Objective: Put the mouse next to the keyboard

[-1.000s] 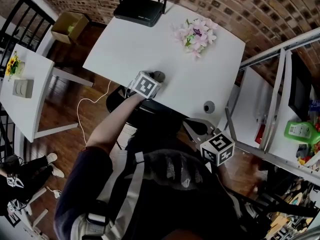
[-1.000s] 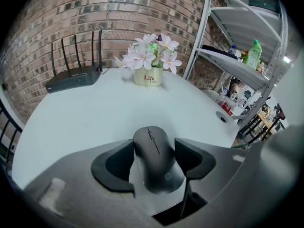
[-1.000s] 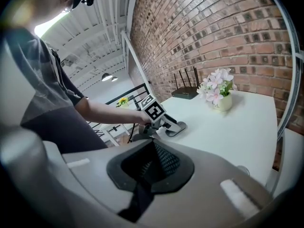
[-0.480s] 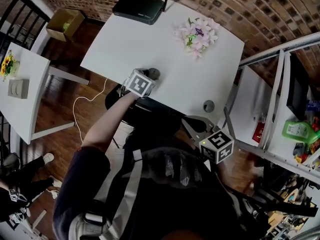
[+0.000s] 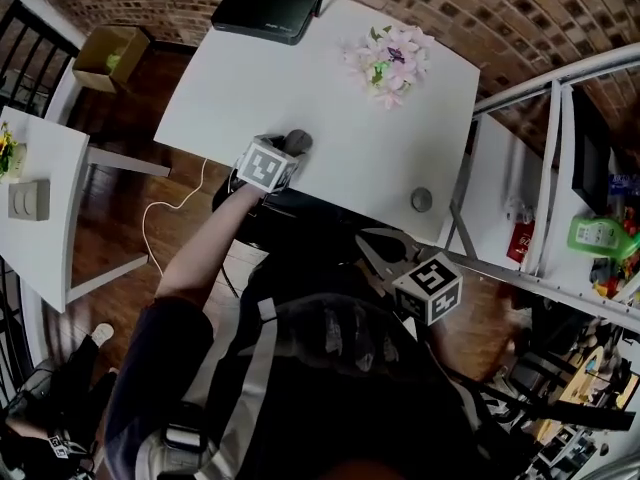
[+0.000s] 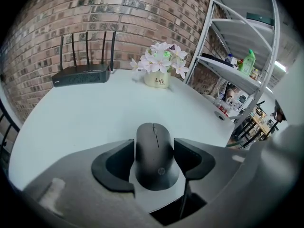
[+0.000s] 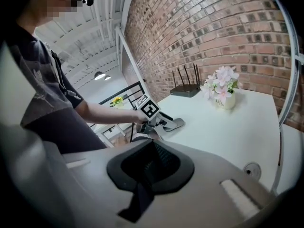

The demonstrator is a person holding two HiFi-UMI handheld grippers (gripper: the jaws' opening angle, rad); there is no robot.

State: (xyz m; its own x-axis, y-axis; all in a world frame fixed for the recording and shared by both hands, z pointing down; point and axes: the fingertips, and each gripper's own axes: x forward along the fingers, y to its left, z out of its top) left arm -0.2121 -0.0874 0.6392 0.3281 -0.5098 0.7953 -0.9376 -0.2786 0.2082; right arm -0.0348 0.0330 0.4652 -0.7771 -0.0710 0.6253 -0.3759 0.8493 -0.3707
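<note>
A black wireless mouse point(image 6: 154, 134) lies on the white table point(image 5: 250, 78) near its front edge. My left gripper point(image 6: 153, 148) is shut on the mouse, one pad against each side. The head view shows this gripper point(image 5: 290, 148) with the mouse point(image 5: 298, 140) poking out past its marker cube. From the right gripper view, the left gripper point(image 7: 164, 122) and the mouse point(image 7: 177, 123) sit low on the tabletop. My right gripper point(image 5: 368, 246) hangs off the table's front right, shut on nothing, pads point(image 7: 151, 165) together. No keyboard shows in any view.
A black router point(image 5: 265, 13) stands at the table's back edge, a pot of pink flowers point(image 5: 392, 56) at the back right, a round cable grommet point(image 5: 421, 199) at the front right corner. Metal shelving point(image 5: 560, 168) with a green bottle point(image 5: 600, 236) stands right; a small white side table point(image 5: 40, 198) stands left.
The head camera has shifted. The left gripper, still shut on the mouse, has drifted slightly left along the table's front edge. The right gripper has stayed put.
</note>
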